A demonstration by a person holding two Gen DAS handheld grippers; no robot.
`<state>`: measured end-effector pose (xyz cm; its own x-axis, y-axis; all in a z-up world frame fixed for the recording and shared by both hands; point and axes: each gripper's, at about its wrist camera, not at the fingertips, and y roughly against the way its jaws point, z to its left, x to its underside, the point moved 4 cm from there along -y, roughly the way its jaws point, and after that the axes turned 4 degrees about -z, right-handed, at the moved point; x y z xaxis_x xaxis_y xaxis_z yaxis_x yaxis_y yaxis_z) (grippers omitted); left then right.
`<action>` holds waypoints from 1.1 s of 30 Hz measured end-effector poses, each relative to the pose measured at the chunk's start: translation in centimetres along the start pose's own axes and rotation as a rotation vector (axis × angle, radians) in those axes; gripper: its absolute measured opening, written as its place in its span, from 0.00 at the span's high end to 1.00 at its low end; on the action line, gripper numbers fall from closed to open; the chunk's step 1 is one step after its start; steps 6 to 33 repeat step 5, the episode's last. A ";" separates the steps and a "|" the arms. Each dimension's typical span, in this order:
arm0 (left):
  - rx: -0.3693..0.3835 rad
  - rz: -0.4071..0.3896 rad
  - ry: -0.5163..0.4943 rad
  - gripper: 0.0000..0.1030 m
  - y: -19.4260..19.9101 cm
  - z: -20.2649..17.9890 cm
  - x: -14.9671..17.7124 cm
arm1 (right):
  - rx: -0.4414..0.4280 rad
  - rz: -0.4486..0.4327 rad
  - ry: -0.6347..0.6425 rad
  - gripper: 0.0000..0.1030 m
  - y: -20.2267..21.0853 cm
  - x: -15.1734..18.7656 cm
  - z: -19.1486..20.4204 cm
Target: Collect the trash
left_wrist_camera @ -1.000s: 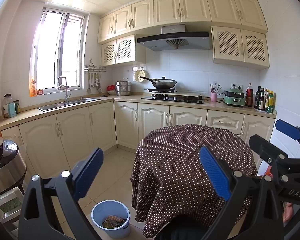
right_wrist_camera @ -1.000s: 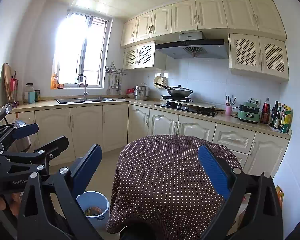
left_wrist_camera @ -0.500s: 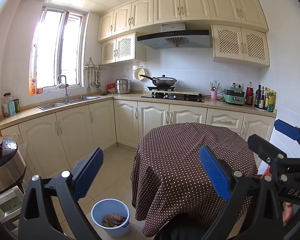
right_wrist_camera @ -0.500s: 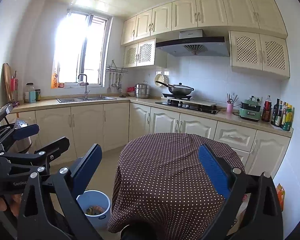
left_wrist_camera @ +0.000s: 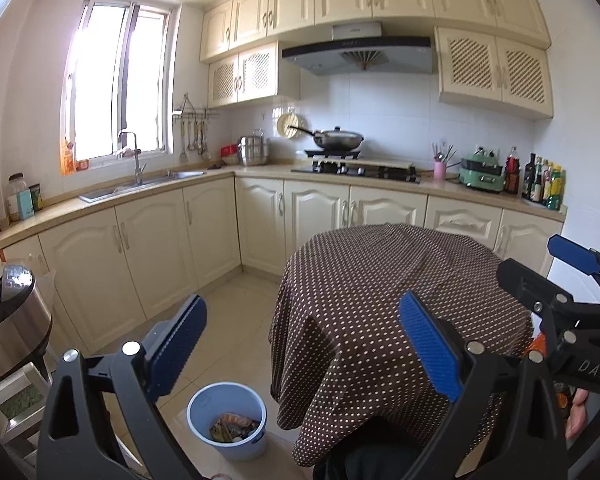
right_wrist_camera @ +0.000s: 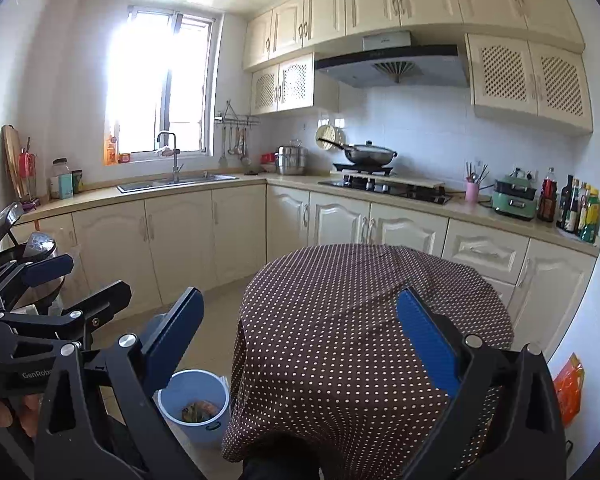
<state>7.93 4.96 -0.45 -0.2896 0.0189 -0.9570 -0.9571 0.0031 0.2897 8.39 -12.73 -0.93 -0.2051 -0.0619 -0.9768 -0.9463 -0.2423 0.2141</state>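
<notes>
Here both grippers hang with jaws wide and nothing between them: the left gripper and right gripper above the near edge of the polka-dot tablecloth. The blue trash bin, holding scraps, stands on open floor tiles just left of the cloth's hanging hem.

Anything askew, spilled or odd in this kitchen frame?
Mostly tidy. The brown polka-dot tablecloth hangs rumpled and uneven over the table, and an orange packet lies on the floor by the right wall. Nothing looks spilled around the blue bin.
</notes>
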 end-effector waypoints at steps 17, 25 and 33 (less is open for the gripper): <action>-0.021 0.074 0.016 0.08 -3.1 1.0 1.4 | -0.021 0.081 -0.006 0.09 -3.9 1.4 -0.7; -0.021 0.074 0.016 0.08 -3.1 1.0 1.4 | -0.021 0.081 -0.006 0.09 -3.9 1.4 -0.7; -0.021 0.074 0.016 0.08 -3.1 1.0 1.4 | -0.021 0.081 -0.006 0.09 -3.9 1.4 -0.7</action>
